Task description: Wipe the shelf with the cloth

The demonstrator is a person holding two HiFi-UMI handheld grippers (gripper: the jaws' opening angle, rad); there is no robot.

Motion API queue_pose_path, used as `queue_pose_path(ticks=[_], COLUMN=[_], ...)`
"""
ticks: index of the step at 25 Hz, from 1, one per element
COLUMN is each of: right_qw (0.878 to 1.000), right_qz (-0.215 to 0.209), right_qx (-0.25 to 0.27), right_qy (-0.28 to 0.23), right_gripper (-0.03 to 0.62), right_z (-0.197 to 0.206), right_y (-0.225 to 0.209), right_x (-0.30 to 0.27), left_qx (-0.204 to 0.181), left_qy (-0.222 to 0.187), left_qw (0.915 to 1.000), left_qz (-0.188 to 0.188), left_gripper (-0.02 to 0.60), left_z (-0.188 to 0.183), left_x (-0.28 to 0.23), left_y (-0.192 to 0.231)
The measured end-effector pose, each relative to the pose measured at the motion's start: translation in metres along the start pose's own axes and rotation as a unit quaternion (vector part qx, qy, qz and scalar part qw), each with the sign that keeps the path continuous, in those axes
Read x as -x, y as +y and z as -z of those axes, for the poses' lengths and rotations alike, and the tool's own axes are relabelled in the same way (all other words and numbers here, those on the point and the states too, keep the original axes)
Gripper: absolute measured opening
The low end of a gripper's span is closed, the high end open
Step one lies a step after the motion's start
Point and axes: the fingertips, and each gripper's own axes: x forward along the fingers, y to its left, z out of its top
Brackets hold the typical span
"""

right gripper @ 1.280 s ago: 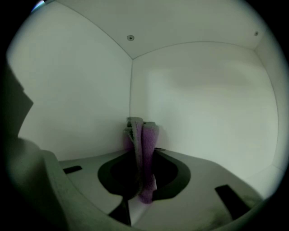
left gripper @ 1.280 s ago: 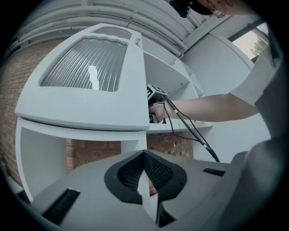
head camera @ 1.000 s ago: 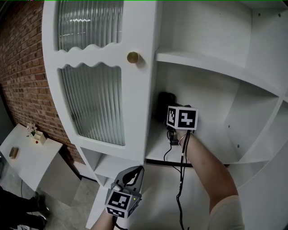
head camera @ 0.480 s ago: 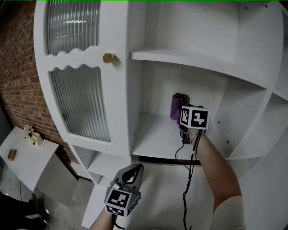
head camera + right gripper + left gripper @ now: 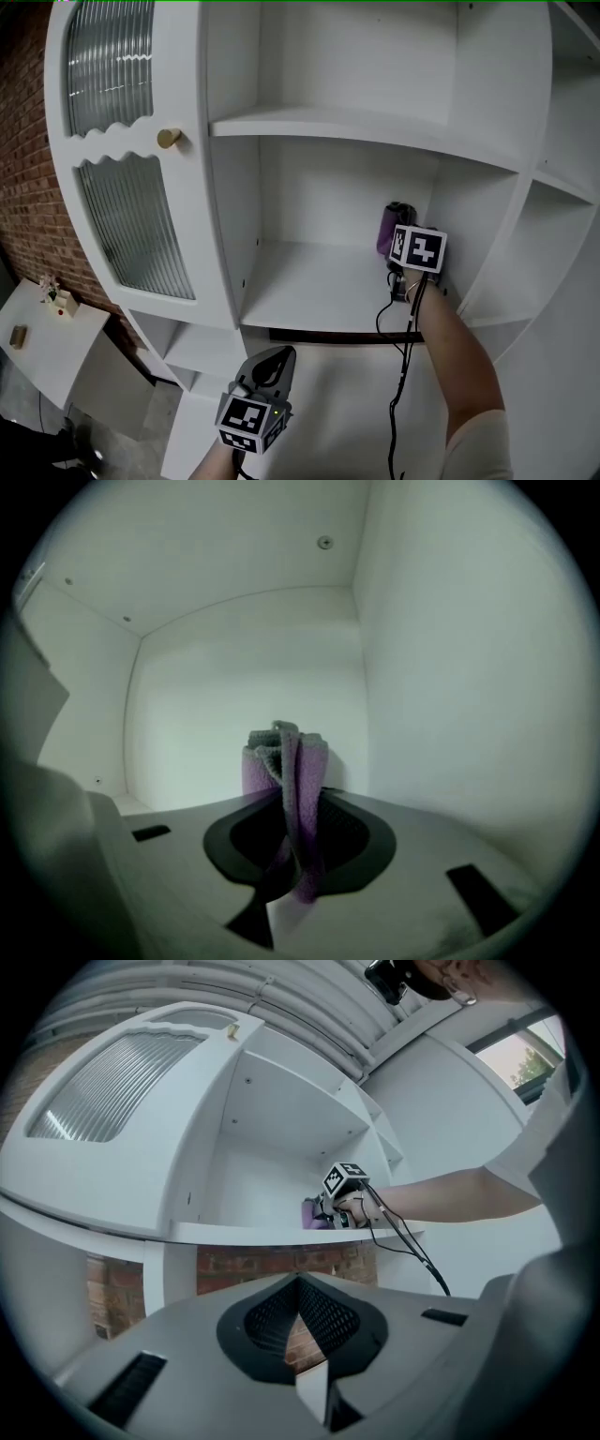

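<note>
— Where is the left tool [image 5: 273, 364]?
— Low, in front of the white cabinet [image 5: 202, 234], with its jaws pressed together on nothing.
— And the right tool [image 5: 294, 860]?
— Clamped on the purple cloth [image 5: 302, 761], which stands up between its jaws, over the shelf [image 5: 309, 291] near the right back corner.

We see a purple cloth [image 5: 286, 761] of soft, nubby terry, a shelf [image 5: 309, 295] painted smooth satin white, ribbed glass [image 5: 127, 225] in the door [image 5: 192, 216], a shiny brass-coloured knob [image 5: 170, 138] and a rough, matt brick wall [image 5: 23, 187]. The fingers [image 5: 375, 836] of the right gripper [image 5: 296, 803] look like matt dark plastic.
</note>
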Motion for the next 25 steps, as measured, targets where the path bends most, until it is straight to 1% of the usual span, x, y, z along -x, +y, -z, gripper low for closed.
queue_pose_path(ticks=[2,5,9,12,15,17,19,22,24,25], right_qw=[1.0,1.0,1.0,0.999,0.998,0.998,0.998,0.995,0.988,0.982], right_qz=[0.014,0.016,0.001,-0.014,-0.029,-0.038,-0.051,-0.073,-0.085,-0.095], right_qx=[-0.013,-0.02,-0.028,-0.047,-0.063,-0.056,-0.026,0.055,0.121,0.157], right_qy=[0.004,0.005,0.004,0.008,0.005,-0.003,-0.015,-0.038,-0.047,-0.048], right_gripper=[0.077,0.077,0.077,0.078,0.078,0.078,0.078,0.08,0.08,0.08], right_z=[0.0,-0.001,-0.001,-0.001,-0.004,-0.01,-0.019,-0.032,-0.035,-0.034], right_y=[-0.007,-0.007,-0.007,-0.002,0.011,0.026,0.047,0.089,0.121,0.138], right_x=[0.004,0.005,0.006,0.01,0.017,0.024,0.03,0.04,0.042,0.042], left_qx=[0.003,0.008,-0.002,-0.007,-0.008,-0.011,-0.015,-0.017,-0.019,-0.018], left_qy=[0.002,0.002,-0.003,-0.013,-0.021,-0.026,-0.027,-0.027,-0.026,-0.024], left_qw=[1.0,1.0,1.0,0.9999,0.9997,0.9996,0.9995,0.9995,0.9995,0.9995], left_qz=[0.003,0.004,0.001,0.008,0.007,0.005,0.003,-0.002,-0.005,-0.006], left_gripper=[0.006,0.006,0.006,0.006,0.006,0.006,0.006,0.006,0.006,0.006], left_z=[0.001,0.002,-0.002,-0.007,-0.011,-0.014,-0.016,-0.018,-0.017,-0.016], left_x=[-0.003,-0.005,-0.002,0.005,0.013,0.019,0.027,0.038,0.044,0.048], left_y=[-0.005,-0.011,-0.017,-0.019,-0.015,-0.01,-0.004,0.008,0.018,0.022])
